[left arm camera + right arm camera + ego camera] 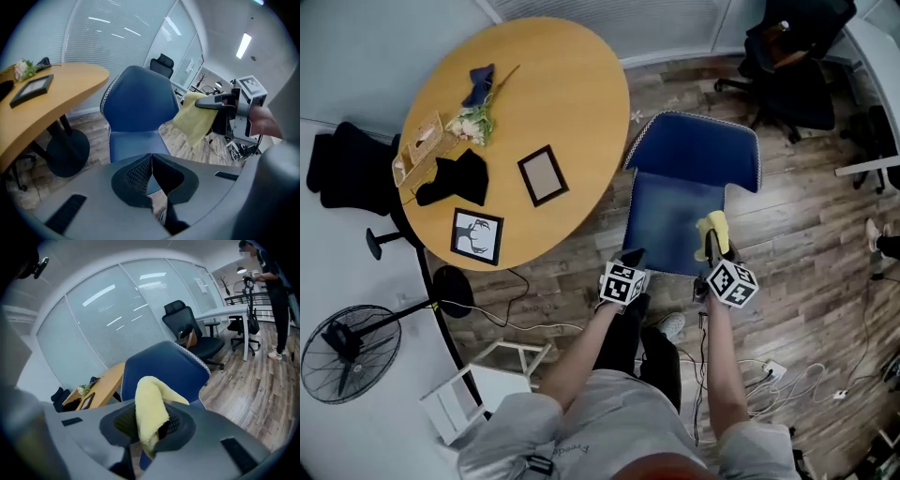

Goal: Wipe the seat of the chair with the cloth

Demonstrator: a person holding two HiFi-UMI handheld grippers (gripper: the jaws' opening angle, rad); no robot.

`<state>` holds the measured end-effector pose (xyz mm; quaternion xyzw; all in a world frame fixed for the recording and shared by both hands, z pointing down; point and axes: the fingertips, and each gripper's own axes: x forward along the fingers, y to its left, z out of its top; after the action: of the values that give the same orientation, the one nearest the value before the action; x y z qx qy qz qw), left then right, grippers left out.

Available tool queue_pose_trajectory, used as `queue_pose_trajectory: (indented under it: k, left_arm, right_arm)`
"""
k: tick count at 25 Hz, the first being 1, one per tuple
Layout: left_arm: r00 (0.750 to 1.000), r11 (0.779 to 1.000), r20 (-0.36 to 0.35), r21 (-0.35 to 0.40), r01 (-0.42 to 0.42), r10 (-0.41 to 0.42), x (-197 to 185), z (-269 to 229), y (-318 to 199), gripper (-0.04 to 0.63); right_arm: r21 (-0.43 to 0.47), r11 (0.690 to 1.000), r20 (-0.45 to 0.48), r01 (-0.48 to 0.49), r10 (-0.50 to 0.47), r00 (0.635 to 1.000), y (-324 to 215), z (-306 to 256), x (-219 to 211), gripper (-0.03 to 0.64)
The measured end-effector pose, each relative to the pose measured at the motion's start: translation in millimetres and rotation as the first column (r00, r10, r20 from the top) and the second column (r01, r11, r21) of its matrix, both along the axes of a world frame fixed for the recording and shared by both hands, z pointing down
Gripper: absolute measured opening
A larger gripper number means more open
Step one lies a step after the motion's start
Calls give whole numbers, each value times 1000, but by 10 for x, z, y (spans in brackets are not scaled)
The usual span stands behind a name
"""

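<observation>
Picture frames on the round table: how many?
2. One frame lies on the table toward the blue chair; the other frame at its near edge. None seems hidden.
</observation>
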<state>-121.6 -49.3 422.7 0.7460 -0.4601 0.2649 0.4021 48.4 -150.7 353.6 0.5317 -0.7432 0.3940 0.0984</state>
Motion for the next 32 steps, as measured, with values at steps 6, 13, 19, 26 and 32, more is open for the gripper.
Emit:
queue_pose_trajectory:
  k: [6, 13, 19, 26, 32]
  left_arm:
    - [999, 995, 8, -91, -38, 39, 24, 827, 133, 26]
    - [996, 990, -9, -114, -88, 88, 31, 1649, 63, 26]
    - [996, 988, 31, -132, -76, 81, -129, 2118, 100, 26]
    - [999, 992, -26, -126, 23, -26, -297, 2190, -68, 26]
    - [998, 993, -52, -110, -36, 30, -239, 2373, -119, 26]
  right_arm:
    - [-18, 997, 24, 78, -78, 997, -291, 691, -393, 72]
    - [32, 997, 211, 65, -70, 975, -545, 1318, -599, 72]
    - [11, 998, 433, 66, -64, 899, -533, 1746, -983, 72]
    - [85, 922, 536, 378, -362, 762, -663, 1985, -2054, 72]
    - [14, 831, -245, 555, -536, 808, -1151, 2850, -2273, 74]
